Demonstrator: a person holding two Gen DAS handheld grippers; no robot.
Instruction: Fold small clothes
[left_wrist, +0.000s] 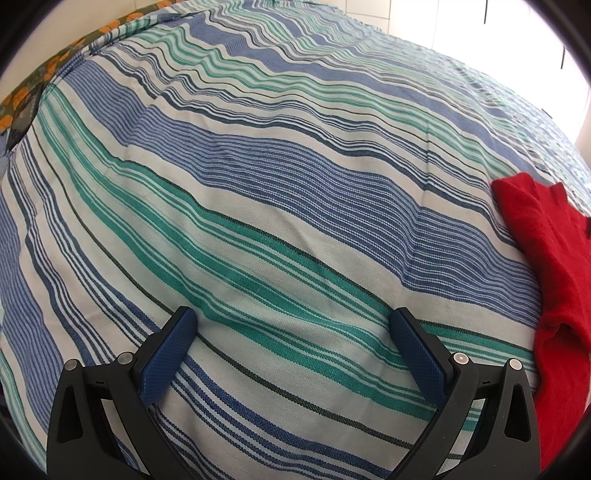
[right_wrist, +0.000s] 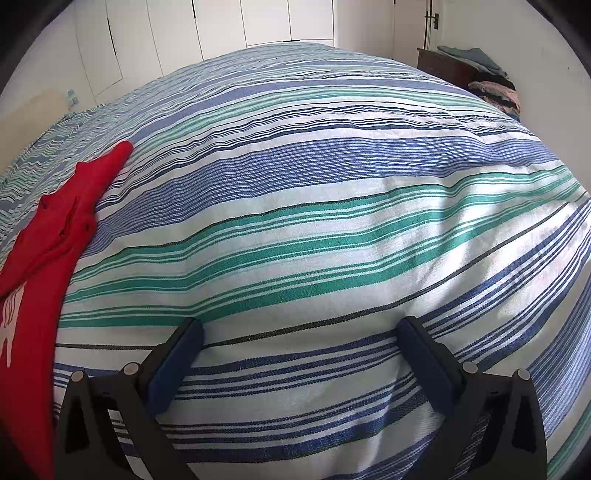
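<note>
- In the left wrist view, a floral cloth (left_wrist: 33, 96) with orange flowers peeks in at the upper left edge, tucked beyond the striped bedcover (left_wrist: 258, 166) that fills nearly the whole frame
- At the bottom centre of that view the left gripper (left_wrist: 293, 317) hovers just over the bedcover with its blue-padded fingers (left_wrist: 168, 354) spread wide apart and nothing between them
- At the right edge of the same view lies the red garment (left_wrist: 546, 258), rumpled, running from mid-height down to the lower right corner, beside the gripper but apart from it
- In the right wrist view the red garment (right_wrist: 48, 236) sits at the left edge, from mid-height down to the lower left, with a white print showing on its lower part; it looks loosely bunched, with creases, not laid flat
- At the bottom centre the right gripper (right_wrist: 301, 325) has its fingers (right_wrist: 432, 362) wide apart too, empty, over bare bedcover (right_wrist: 332, 184)
- In the upper right, well away, a pile of clothes (right_wrist: 495, 90) rests on dark furniture near a door
- Judging from this, the fold has not begun: the garment lies between the two grippers, neither touches it, and spreading it flat, then folding, all seems left to do
</note>
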